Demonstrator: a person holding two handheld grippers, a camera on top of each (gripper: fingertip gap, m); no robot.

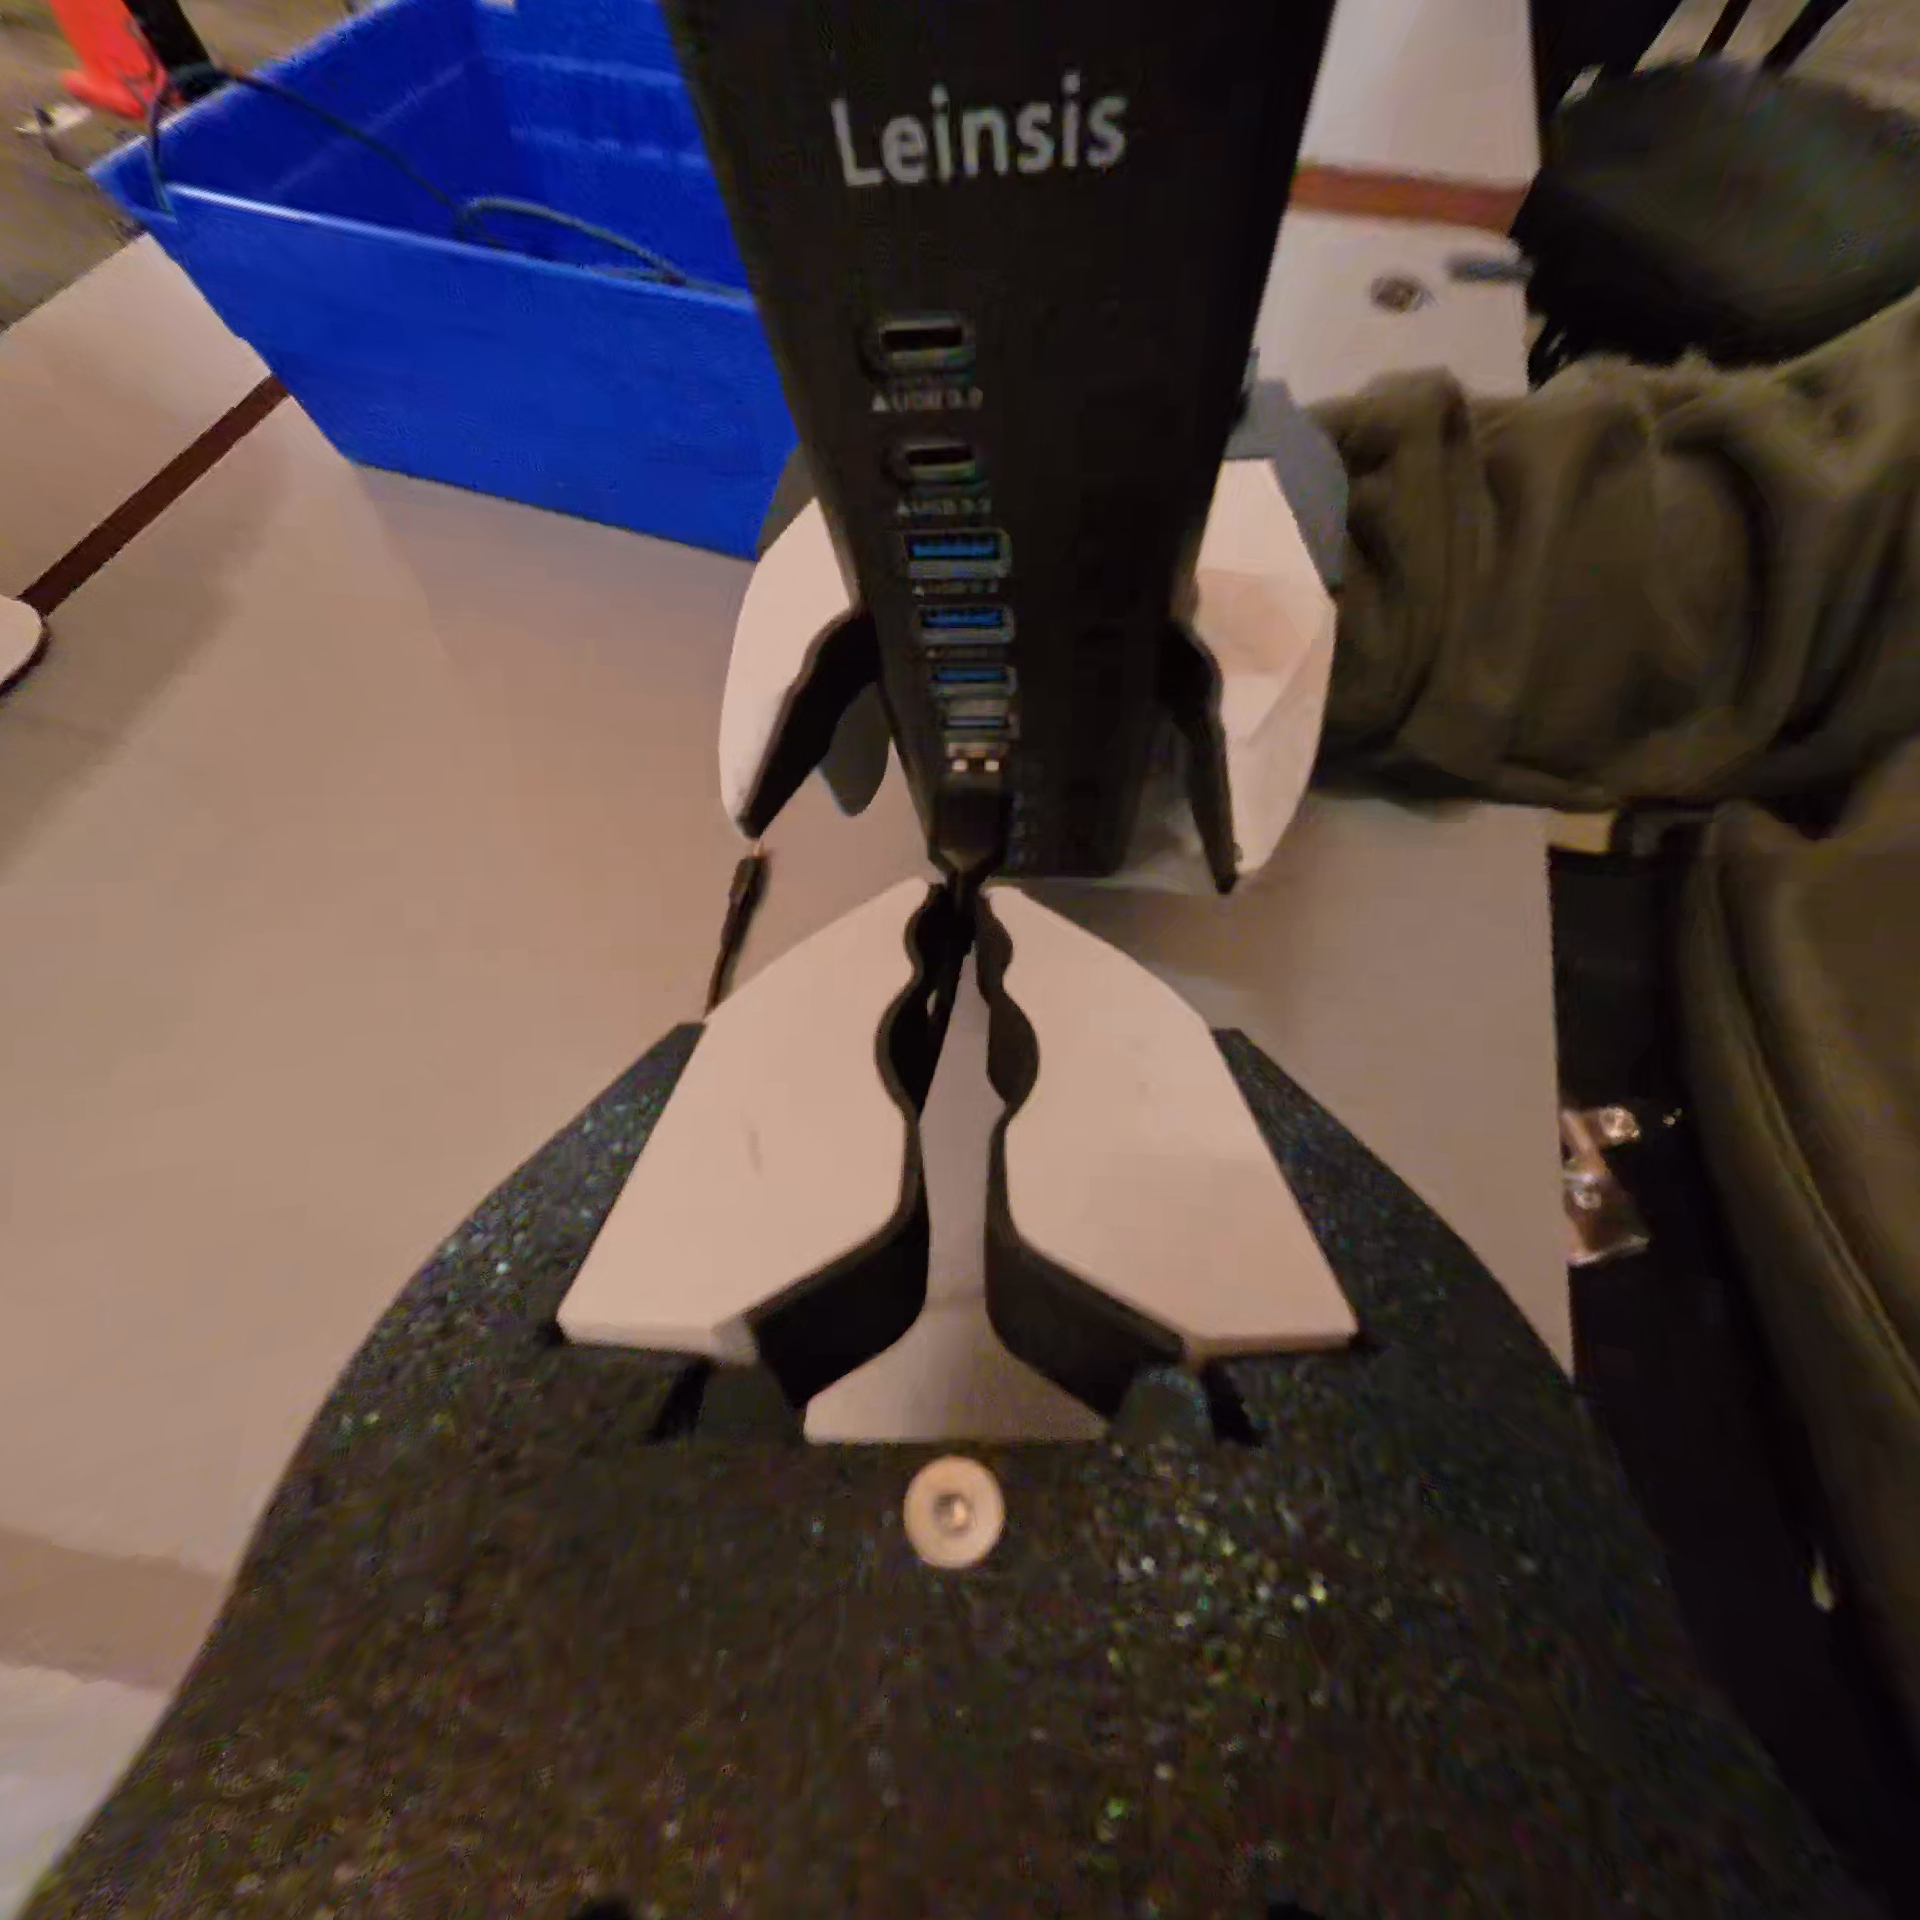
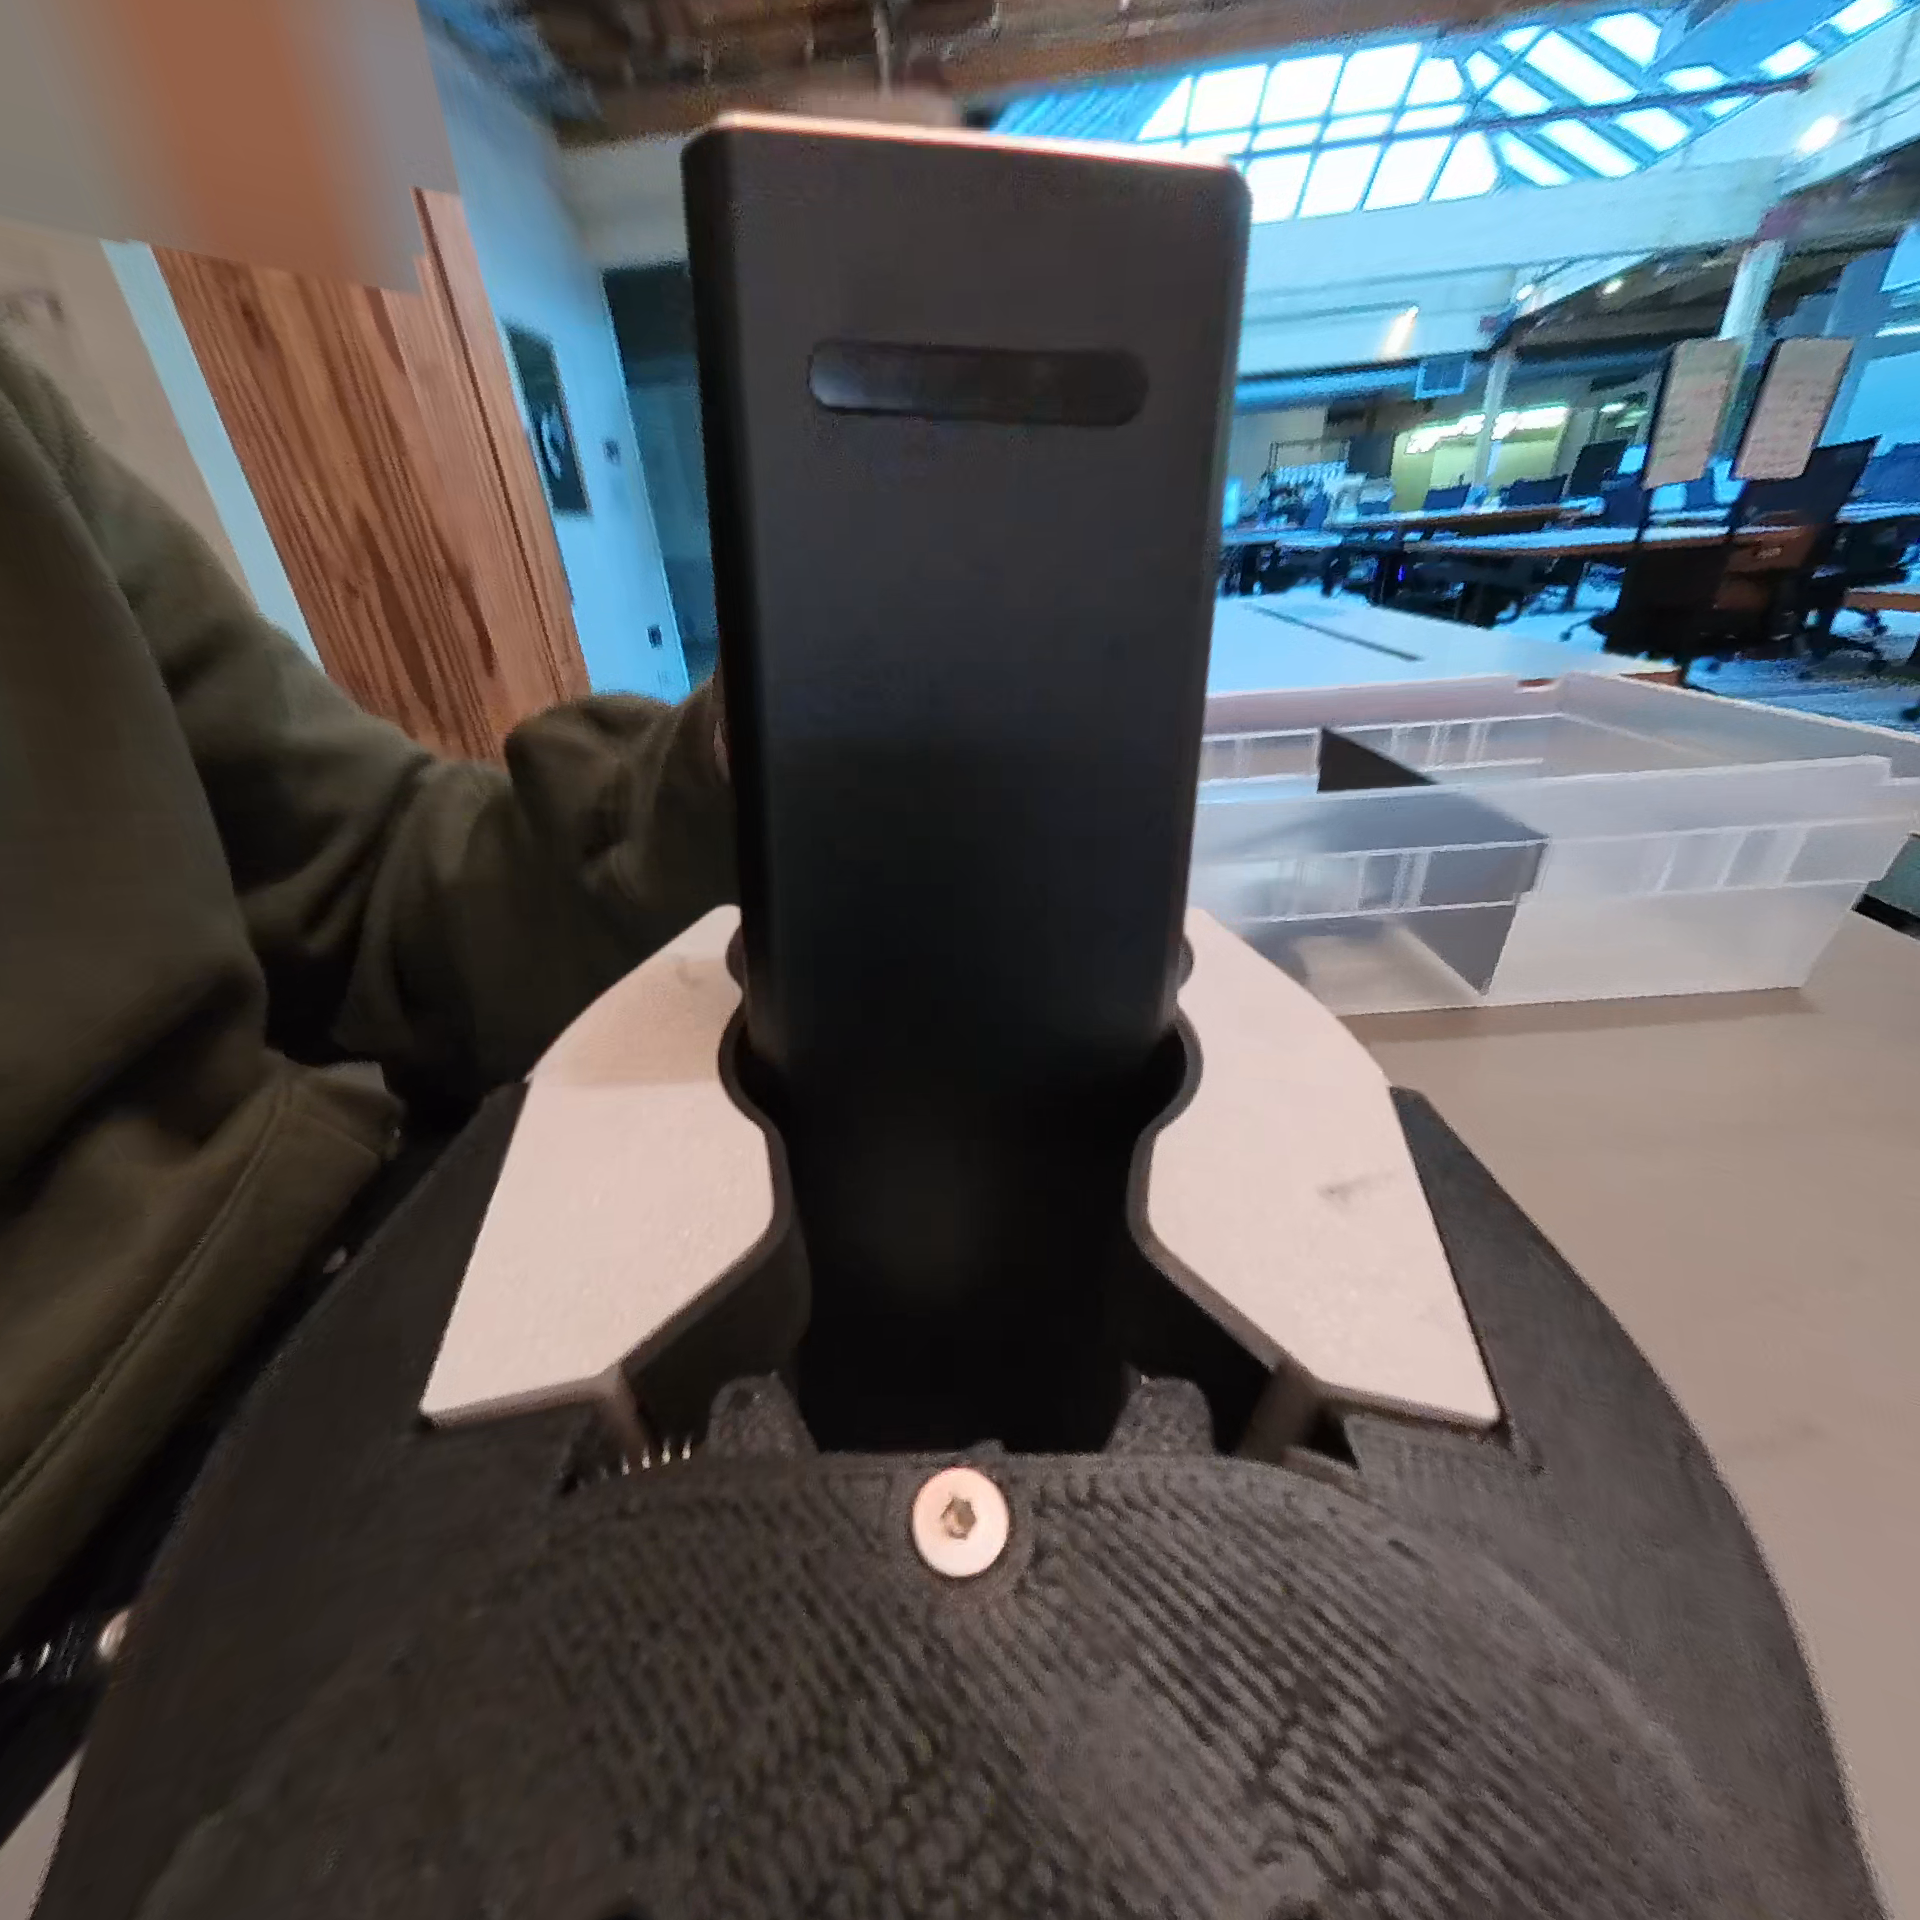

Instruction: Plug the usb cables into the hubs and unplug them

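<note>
**One plug at the lowest port, hub held upright**

My right gripper (image 2: 961, 1049) is clamped around the lower body of the black hub (image 1: 997, 436), holding it upright above the worktop (image 1: 364, 831). My left gripper (image 1: 961, 904) has its fingers pinched together on the usb cable (image 1: 951, 977), just behind the plug (image 1: 971, 821) at the hub's lowest port. I cannot tell whether that plug is fully seated. The ports above stand empty, so I judge most of the task remains. A blue bin (image 1: 468, 332) sits behind.
</note>
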